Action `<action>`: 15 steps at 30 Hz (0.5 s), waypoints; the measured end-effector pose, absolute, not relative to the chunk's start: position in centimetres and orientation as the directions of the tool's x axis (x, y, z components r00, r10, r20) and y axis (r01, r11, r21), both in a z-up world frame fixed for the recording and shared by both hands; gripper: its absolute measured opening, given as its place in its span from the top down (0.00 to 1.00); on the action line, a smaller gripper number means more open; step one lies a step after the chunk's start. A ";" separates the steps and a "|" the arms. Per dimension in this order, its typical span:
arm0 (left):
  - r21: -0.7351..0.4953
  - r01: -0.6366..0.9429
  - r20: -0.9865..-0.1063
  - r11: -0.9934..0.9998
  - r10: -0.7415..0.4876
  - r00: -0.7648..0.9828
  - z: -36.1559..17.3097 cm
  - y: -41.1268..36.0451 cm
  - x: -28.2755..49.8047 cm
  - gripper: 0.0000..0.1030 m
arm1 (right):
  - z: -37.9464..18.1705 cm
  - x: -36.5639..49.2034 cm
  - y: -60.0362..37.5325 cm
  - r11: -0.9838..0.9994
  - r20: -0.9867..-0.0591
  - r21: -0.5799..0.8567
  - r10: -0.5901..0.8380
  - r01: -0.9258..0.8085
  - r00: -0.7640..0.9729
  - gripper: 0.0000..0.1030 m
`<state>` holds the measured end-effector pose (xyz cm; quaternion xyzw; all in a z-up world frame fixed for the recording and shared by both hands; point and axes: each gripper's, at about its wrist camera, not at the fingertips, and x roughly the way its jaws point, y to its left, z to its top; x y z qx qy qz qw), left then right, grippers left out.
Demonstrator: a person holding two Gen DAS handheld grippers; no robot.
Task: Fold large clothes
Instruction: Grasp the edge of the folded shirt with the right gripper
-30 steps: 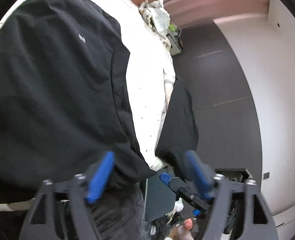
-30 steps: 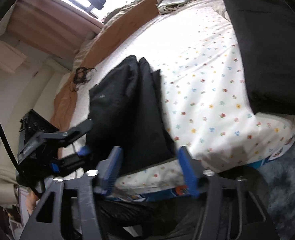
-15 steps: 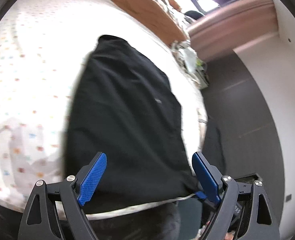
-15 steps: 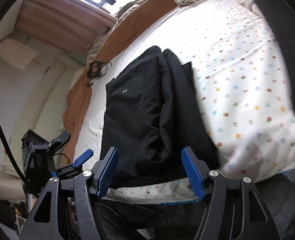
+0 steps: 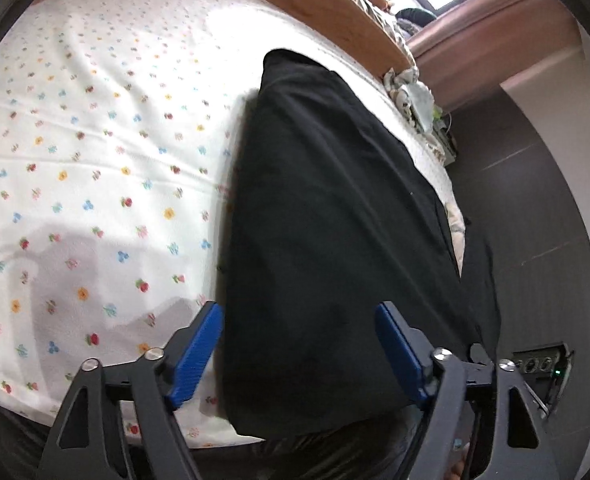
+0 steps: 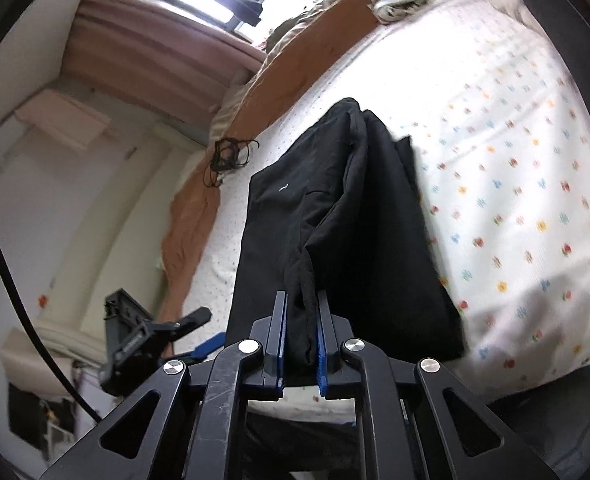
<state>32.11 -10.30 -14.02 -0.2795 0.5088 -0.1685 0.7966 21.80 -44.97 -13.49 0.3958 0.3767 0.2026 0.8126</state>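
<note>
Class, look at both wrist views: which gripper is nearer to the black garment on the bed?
Right. The right gripper is closing on a fold of the black garment; the left gripper, fingers apart and closing, straddles its near edge without pressing it.

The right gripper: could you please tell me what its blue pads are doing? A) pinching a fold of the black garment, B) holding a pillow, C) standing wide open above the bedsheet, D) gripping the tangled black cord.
A: in the right wrist view the right gripper has its blue pads closing on a bunched fold of the black garment that lies on the flowered bedsheet.
</note>
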 end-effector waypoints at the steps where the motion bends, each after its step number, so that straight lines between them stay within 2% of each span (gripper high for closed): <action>1: -0.617 -0.012 -0.718 0.787 -0.556 0.418 -14.3 -10.2 31.9 0.30 | -14.2 21.6 -45.4 0.587 -0.445 0.810 0.634 -0.018 0.632 0.89; 6: -0.598 -0.009 -0.739 0.801 -0.547 0.394 -15.3 -10.6 31.7 0.38 | -17.5 20.6 -46.8 0.555 -0.456 0.830 0.633 0.044 0.626 0.90; 12: -0.606 -0.006 -0.734 0.795 -0.557 0.389 -16.1 -10.4 32.1 0.39 | -18.3 20.0 -47.2 0.571 -0.493 0.817 0.621 0.080 0.609 0.90; 15: -0.617 -0.011 -0.728 0.787 -0.566 0.387 -16.4 -10.0 33.0 0.39 | -17.4 21.0 -47.2 0.610 -0.538 0.788 0.621 0.079 0.570 0.86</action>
